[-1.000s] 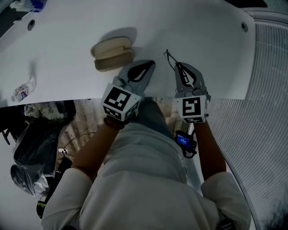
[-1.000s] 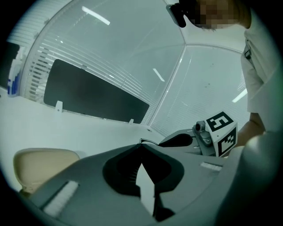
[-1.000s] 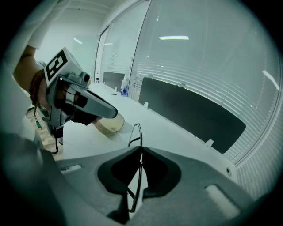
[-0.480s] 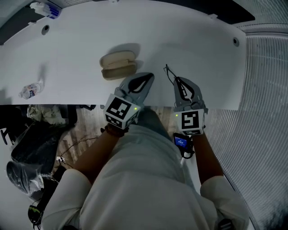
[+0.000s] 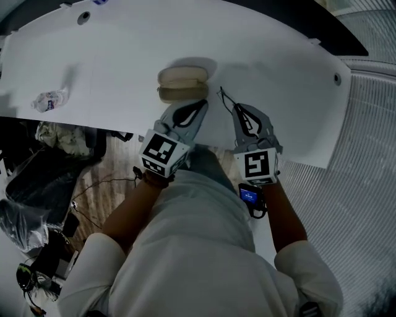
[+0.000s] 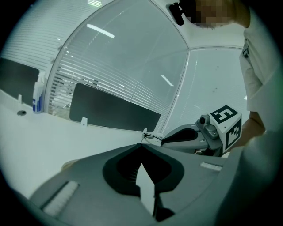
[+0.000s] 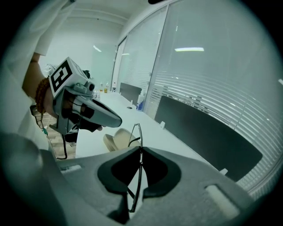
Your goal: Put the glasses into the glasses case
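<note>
While we hold the glasses (image 7: 137, 132) edge-on in the right gripper (image 5: 238, 106), its jaws are closed on the thin wire frame, which sticks out past the tips towards eleven o'clock in the head view. The left gripper (image 5: 202, 103) has its jaws brought together with nothing between them. It sits at nine o'clock of the right one, the two near each other but apart.

The glasses case (image 5: 182, 85) lies open on the white table (image 5: 278, 56), both beige halves showing. We see it at twelve o'clock of the left gripper's tip and at ten o'clock of the glasses. The left gripper's nose is the nearest thing to the case, just beside its near edge, while the glasses are a little off to its four o'clock.

Well apart, at nine o'clock of the case, lies a crumpled plastic bottle (image 5: 48, 99). A dark bag (image 5: 34, 186) is on the floor past the table's near edge, at seven o'clock.

We count one pair of glasses, one case, two grippers, one crumpled bottle, and two round cable holes in the table, at eleven o'clock (image 5: 83, 18) and three o'clock (image 5: 336, 78) of the case
</note>
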`<state>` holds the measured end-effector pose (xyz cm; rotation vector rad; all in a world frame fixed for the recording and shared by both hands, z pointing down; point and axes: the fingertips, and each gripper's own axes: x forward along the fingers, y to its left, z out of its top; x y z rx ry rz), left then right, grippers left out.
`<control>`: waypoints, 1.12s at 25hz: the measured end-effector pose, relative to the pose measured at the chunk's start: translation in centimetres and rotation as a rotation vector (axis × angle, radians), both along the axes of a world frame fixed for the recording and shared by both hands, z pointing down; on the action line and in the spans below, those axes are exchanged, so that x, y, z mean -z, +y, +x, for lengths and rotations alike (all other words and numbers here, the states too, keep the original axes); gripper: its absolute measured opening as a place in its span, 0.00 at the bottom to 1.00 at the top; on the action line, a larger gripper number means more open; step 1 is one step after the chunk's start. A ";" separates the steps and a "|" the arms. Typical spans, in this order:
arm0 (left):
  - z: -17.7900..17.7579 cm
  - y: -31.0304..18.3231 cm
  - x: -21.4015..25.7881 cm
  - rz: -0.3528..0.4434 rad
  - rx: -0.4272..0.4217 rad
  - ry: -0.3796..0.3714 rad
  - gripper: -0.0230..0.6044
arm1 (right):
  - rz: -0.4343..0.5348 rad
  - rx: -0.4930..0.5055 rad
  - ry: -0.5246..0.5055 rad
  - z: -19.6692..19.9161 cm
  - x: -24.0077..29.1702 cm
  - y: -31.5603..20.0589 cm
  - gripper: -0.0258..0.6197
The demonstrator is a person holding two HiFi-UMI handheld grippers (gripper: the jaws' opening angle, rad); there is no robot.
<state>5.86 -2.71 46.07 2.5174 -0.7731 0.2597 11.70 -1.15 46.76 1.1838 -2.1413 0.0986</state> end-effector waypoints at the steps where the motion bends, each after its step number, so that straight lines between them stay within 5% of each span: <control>1: -0.9 -0.1 -0.1 0.000 0.018 -0.005 0.04 | -0.001 0.022 -0.004 -0.9 0.0 -0.2 0.07; 7: -7.0 -0.5 -0.1 0.007 0.163 -0.023 0.04 | -0.009 0.190 -0.004 -6.9 -0.6 -0.9 0.07; 14: -11.8 0.0 0.0 0.003 0.245 -0.033 0.04 | -0.024 0.262 -0.011 -12.1 -1.2 -0.8 0.07; 28: -11.6 -1.6 -1.9 0.000 0.218 -0.030 0.04 | -0.032 0.438 0.107 -12.7 -3.2 -1.6 0.07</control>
